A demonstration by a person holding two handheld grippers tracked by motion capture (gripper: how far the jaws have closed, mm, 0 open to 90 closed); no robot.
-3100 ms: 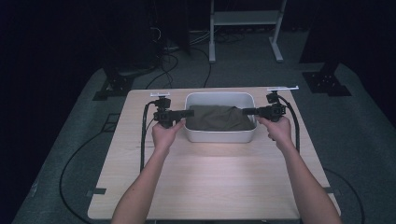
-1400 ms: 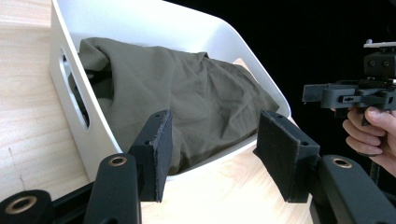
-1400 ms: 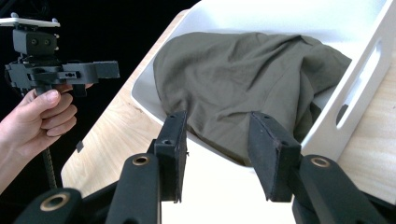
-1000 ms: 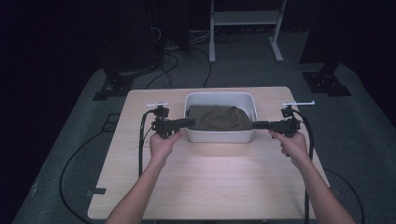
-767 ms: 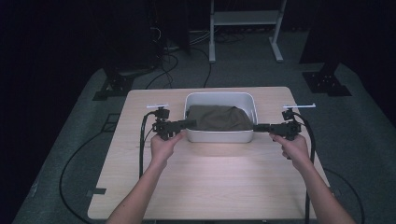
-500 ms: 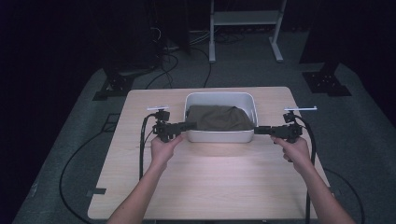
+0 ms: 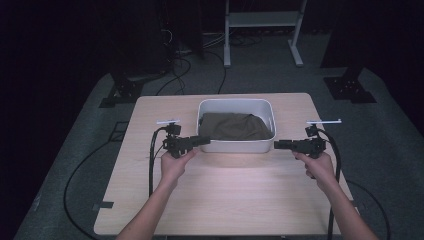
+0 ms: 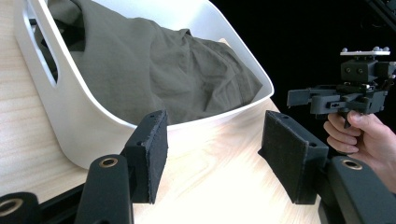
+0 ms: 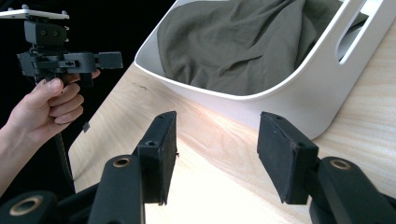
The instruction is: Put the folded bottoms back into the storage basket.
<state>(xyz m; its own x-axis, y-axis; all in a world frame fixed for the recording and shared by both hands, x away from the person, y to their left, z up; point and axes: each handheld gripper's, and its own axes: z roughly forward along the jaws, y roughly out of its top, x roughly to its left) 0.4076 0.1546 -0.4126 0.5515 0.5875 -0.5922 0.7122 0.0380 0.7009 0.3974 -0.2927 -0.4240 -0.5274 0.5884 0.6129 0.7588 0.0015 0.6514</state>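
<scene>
Cloth (image 7: 234, 126) is lying bunched inside the white tub (image 7: 235, 146) mid-surface, between both claws, the left claw (image 7: 202, 140) sitting nearer. Left claw (image 8: 212, 156) is gaping empty beside the tub's wall (image 8: 74, 112). Right claw (image 9: 217, 156) is likewise gaping empty.

Left tongs (image 7: 204, 140) and right tongs (image 7: 278, 145) gape empty, pointing inward.
</scene>
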